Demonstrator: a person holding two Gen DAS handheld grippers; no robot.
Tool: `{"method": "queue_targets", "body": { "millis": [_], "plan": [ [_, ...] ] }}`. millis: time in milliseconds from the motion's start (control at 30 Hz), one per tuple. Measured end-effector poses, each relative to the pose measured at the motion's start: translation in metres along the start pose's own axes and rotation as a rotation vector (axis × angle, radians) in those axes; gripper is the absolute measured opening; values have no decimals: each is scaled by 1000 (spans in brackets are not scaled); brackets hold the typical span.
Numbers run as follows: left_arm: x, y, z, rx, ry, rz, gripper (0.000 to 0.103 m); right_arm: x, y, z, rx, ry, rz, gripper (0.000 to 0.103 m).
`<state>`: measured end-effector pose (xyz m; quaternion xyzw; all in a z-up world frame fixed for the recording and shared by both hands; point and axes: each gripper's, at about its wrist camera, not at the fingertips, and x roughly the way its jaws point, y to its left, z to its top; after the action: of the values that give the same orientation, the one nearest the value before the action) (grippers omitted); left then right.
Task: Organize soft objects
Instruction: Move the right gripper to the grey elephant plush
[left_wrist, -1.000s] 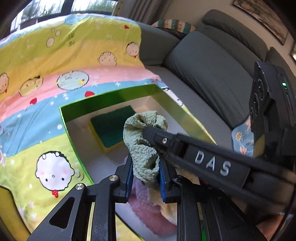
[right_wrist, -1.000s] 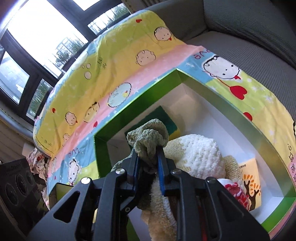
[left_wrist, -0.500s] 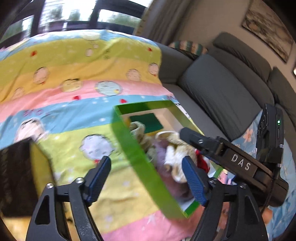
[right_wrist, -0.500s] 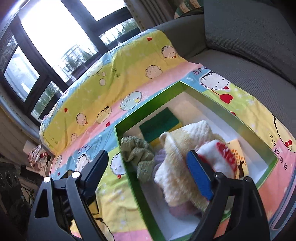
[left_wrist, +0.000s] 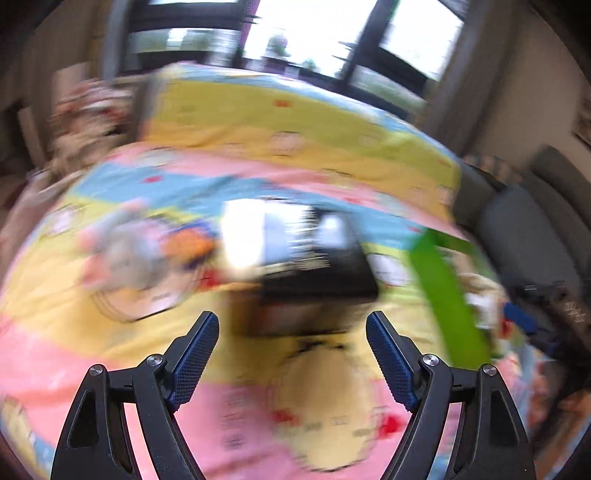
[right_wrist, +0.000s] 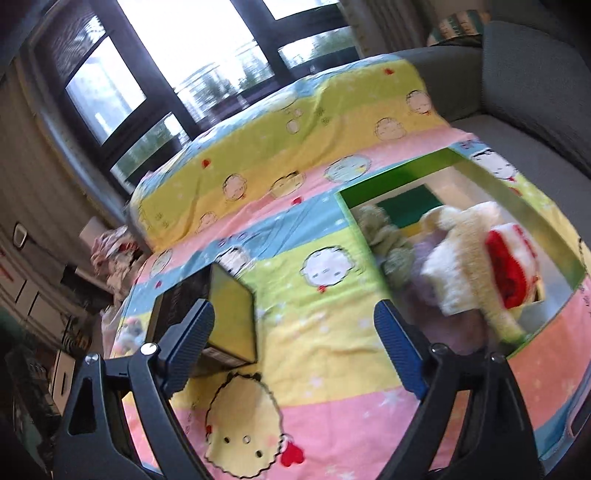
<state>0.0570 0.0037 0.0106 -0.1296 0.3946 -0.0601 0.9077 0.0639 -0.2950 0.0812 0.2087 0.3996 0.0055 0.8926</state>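
The green box, white inside, holds a heap of soft things: a nubbly sage-green cloth at its near-left wall, a fluffy cream towel in the middle with a red-and-white knit piece on it, a lilac plush beneath, and a flat green sponge at the far wall. Left of the box, on the cartoon-print striped sheet, lies a dark flat carton. My right claw and my left claw both gape wide with nothing between their ribbed blue pads, the left view too smeared for detail.
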Motion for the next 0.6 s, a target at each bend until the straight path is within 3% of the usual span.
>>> {"method": "queue_targets", "body": {
  "millis": [167, 267, 433, 533, 600],
  "plan": [
    [0, 72, -26, -176, -21, 136, 82, 8, 50, -15, -143, 32, 72, 88],
    [4, 113, -35, -323, 7, 203, 82, 15, 85, -29, -223, 63, 116, 88],
    [-3, 133, -37, -353, -20, 286, 82, 33, 143, -47, -334, 130, 199, 88],
    [-1, 147, -37, -388, -9, 272, 82, 48, 193, -56, -439, 176, 257, 85],
    [-1, 157, -38, -429, -8, 253, 82, 65, 229, -61, -501, 208, 256, 76]
  ]
}}
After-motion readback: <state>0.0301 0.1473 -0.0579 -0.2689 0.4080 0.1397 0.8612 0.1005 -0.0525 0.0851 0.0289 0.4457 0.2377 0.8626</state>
